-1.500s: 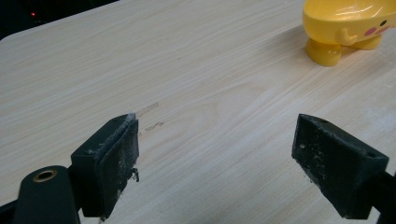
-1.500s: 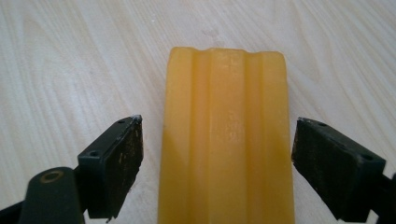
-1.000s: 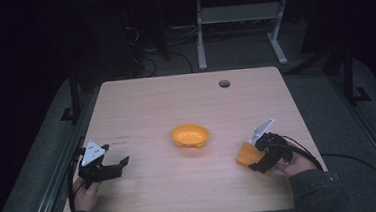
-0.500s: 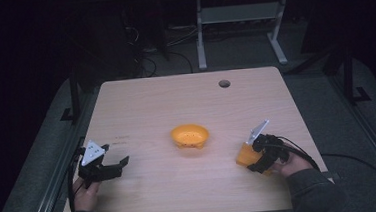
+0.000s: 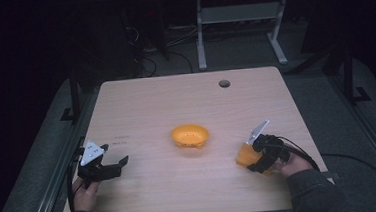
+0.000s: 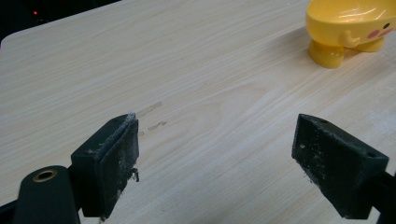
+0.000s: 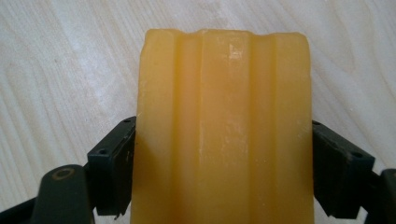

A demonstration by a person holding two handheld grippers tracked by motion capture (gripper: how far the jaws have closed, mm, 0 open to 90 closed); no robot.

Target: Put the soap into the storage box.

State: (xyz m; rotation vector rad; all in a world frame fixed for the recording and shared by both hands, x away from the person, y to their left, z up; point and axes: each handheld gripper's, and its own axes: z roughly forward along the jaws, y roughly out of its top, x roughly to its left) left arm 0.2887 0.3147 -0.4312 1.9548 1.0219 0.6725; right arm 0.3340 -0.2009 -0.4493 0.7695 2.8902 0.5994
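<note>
An orange-yellow bowl [image 5: 190, 136] with small feet stands at the middle of the wooden table [image 5: 175, 102]; the left gripper view shows the bowl [image 6: 350, 28] at its upper right. My left gripper [image 5: 115, 166] rests open near the table's front left, its pads [image 6: 112, 158] wide apart over bare wood. At the front right, my right gripper [image 5: 250, 159] is shut on a ridged orange block [image 5: 244, 155]. In the right gripper view the block [image 7: 224, 126] sits between both jaws, tilted down toward the table.
A round cable hole [image 5: 224, 83] lies near the table's far edge. Behind the table stands a white metal frame [image 5: 240, 27] on a dark floor. Cables trail from both grippers off the table's sides.
The right gripper with the orange block has shifted slightly toward me and lower. The left gripper and the bowl have stayed put.
</note>
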